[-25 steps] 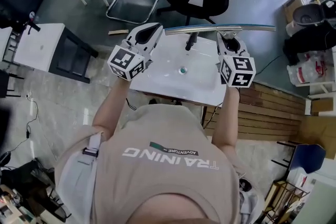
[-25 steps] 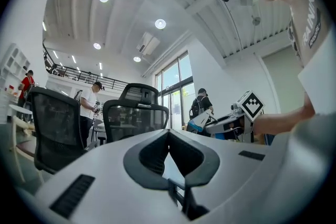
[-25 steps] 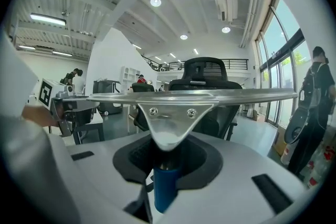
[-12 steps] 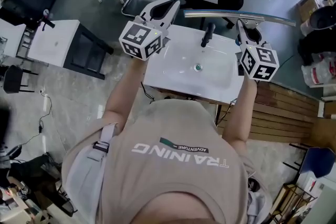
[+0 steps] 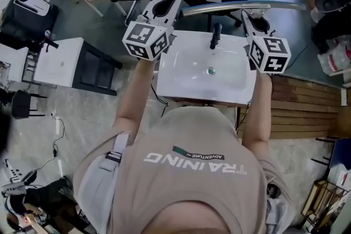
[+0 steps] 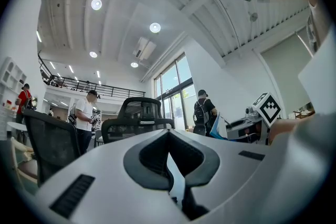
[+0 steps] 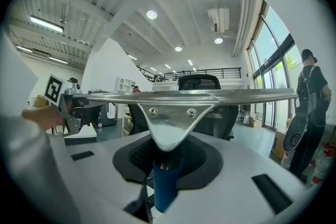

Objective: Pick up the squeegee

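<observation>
Only our right gripper (image 7: 165,165) clamps the squeegee (image 7: 173,107); left gripper (image 6: 169,157) closed, empty; we risk its long blade twisting loose.

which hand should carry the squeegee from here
Right. The right gripper is clamped on the blue handle of the squeegee, with the blade held level out front. The left gripper is shut and empty, off to the side.

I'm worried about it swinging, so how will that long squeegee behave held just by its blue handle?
Probably stiff: the squeegee has a metal bar screwed to a bracket. Likely top-heavy, since the right hand-held gripper grips only the short handle, so it may twist.
</observation>
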Demonstrator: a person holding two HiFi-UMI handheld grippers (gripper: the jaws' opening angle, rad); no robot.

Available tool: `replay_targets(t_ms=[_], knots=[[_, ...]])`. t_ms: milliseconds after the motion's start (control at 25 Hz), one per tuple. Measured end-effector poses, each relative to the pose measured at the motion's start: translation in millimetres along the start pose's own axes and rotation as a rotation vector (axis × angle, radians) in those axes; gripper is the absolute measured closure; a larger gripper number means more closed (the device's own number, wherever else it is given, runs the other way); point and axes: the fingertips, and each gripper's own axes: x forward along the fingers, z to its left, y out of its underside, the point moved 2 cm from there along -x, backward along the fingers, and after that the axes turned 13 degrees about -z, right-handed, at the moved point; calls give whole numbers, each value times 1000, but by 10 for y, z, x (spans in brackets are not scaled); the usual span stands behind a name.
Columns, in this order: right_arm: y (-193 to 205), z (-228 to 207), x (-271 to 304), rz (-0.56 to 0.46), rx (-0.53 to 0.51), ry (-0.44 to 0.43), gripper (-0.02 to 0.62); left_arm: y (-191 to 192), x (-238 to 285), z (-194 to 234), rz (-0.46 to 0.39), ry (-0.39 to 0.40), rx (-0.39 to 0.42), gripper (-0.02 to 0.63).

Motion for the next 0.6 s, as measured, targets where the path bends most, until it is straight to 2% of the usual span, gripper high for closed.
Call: replay_targets(t_ms=[320,600], knots=[[-67,13,22,0,-5,-10,500,52,0,-11,7,13,-18,594],[53,21,40,24,-17,-15,500,209,-71,16,32,-3,-34,594]])
